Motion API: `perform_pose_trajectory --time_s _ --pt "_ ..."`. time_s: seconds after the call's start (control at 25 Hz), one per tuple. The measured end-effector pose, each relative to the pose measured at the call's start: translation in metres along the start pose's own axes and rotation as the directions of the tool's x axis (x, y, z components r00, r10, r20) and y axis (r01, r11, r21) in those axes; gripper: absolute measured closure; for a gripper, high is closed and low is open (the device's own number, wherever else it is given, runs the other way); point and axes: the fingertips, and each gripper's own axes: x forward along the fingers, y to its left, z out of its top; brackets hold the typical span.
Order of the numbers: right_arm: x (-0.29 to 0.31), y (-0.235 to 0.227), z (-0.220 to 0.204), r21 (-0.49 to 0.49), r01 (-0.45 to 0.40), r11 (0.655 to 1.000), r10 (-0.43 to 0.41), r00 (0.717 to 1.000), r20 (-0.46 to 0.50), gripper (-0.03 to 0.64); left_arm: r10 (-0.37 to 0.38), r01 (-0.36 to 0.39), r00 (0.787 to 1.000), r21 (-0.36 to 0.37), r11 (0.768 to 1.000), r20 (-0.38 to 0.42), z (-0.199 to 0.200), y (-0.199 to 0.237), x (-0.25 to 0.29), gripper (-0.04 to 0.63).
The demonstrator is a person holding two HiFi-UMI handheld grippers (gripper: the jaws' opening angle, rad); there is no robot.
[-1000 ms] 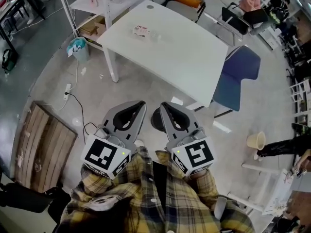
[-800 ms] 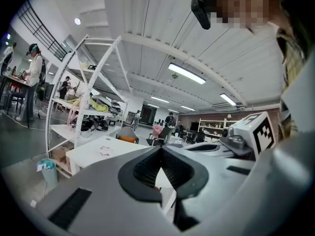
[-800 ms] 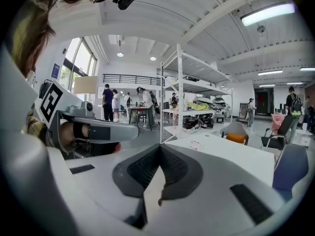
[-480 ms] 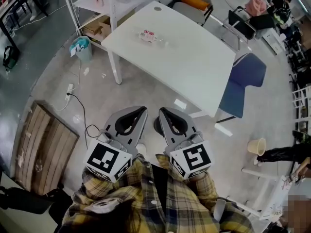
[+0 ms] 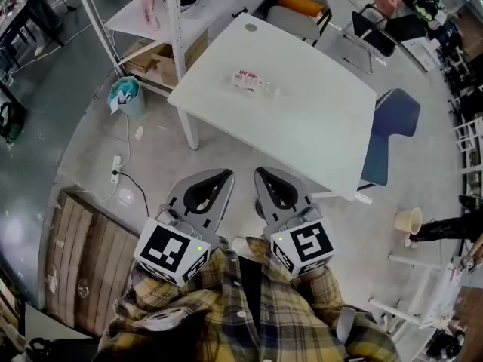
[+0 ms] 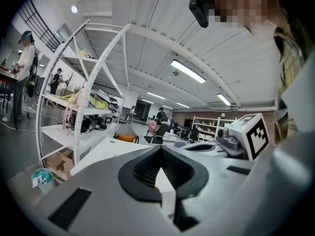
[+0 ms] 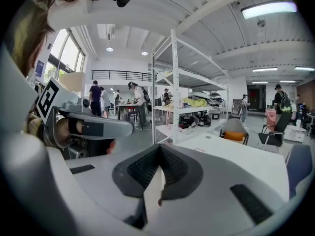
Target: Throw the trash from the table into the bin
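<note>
table (image 5: 302, 123) nearer, trash (image 5: 252, 81) lower in head view, bin (image 5: 125, 96) seemingly closer

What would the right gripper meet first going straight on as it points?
Likely the white table's near edge; nothing shows between it and the right gripper, though depth is unclear.

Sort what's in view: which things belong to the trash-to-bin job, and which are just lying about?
Job: wrapper, white table, bin with teal liner.
Lying about: blue chair, power strip, wooden pallet, cardboard box, beige tub.
</note>
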Motion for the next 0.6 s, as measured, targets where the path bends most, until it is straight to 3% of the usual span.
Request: perform_pose_trajectory --time_s 0.28,0.6 --pt "0.058 -0.007 0.012 0.057 0.089 0.994 -0.088 0.996 -0.029 0.618 -0.061 0.061 0.997 0.0 0.998 -0.04 0.007 0.063 0.005 0.589" --pt "0.091 -0.021 0.01 0.095 0.159 0.983 -0.155 0.987 -0.054 0.618 -0.111 0.108 0.991 -0.045 0.993 -0.078 0.001 0.101 0.026 0.589"
